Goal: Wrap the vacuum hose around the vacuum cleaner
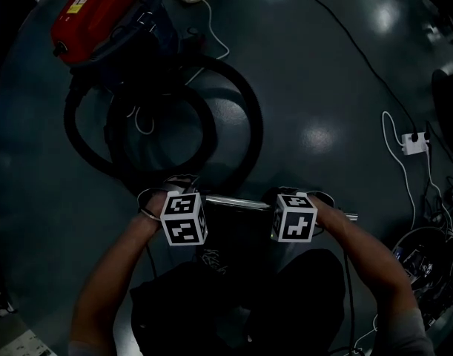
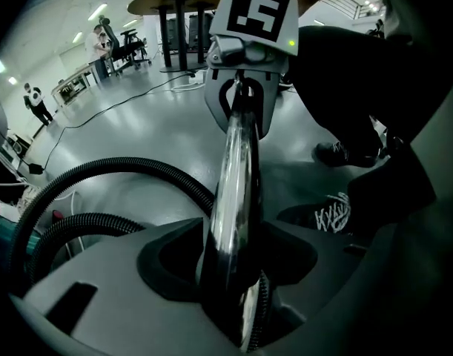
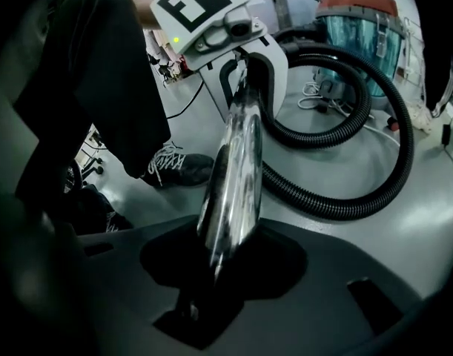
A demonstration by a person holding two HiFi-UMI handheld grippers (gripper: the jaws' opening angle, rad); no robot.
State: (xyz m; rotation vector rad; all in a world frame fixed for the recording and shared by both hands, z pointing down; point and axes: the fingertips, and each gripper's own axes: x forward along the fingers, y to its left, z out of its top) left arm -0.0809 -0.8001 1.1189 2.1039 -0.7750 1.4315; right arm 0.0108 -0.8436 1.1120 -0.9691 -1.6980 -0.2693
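In the head view, the red vacuum cleaner [image 1: 100,13] is seen on the grey floor [image 1: 322,87] at 11 o'clock. The black hose [image 1: 245,110] is laid in 2 wide loops below it, toward the centre; it is not wound around the body. A chrome tube [image 1: 237,202] is held level, just below the centre, between the left tool [image 1: 200,205] and the right tool [image 1: 276,208], which face each other. A white socket block [image 1: 414,143] with its cable is seen at 3 o'clock.

In the left gripper view, the left tool [image 2: 233,288] is closed on the chrome tube [image 2: 237,169], beside a ribbed cuff. The tube runs up toward 12 o'clock, where the right tool [image 2: 241,87] is clamped on it. The hose [image 2: 122,170] is curved over the floor at 9 o'clock, and a dark shoe [image 2: 326,213] is seen at 3 o'clock.

In the right gripper view, the right tool [image 3: 211,273] is closed on the tube [image 3: 237,162]. The left tool [image 3: 241,58] is seen at 12 o'clock. The vacuum cleaner [image 3: 356,21] stands at 1 o'clock, with the hose [image 3: 359,199] looped before it.
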